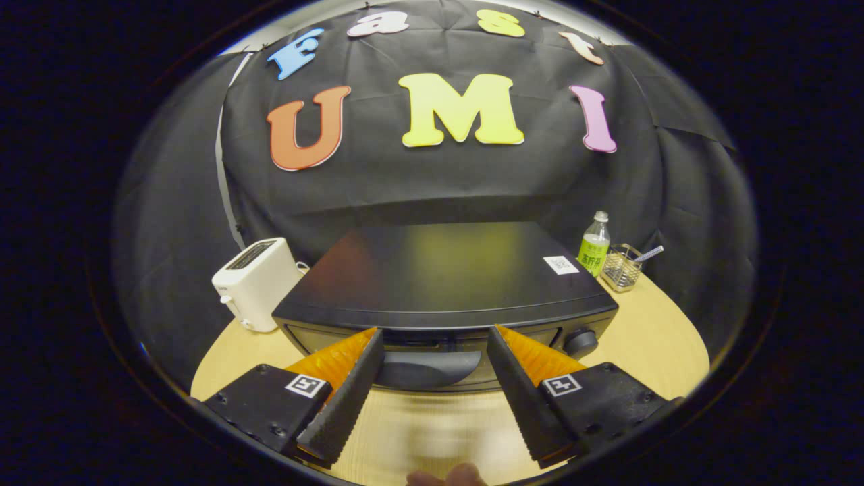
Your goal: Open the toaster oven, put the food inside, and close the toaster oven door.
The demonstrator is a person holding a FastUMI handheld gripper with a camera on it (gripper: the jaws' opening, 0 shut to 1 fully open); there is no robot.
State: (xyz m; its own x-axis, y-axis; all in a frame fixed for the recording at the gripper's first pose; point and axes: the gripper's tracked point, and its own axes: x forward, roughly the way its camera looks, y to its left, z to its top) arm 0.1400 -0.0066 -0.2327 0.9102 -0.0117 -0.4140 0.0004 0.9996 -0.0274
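White toaster [255, 283] left of toaster oven [445, 297]; gripper [435, 341] spread.

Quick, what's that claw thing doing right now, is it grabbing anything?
Gripper: open, holding nothing; its fingers are spread just in front of the toaster oven, whose door looks closed.

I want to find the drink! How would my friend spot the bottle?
Start at the big black toaster oven on the wooden table. Past its back corner, beyond the open tool, stands a small bottle. Its bright green label sets it apart from the wire basket beside it.
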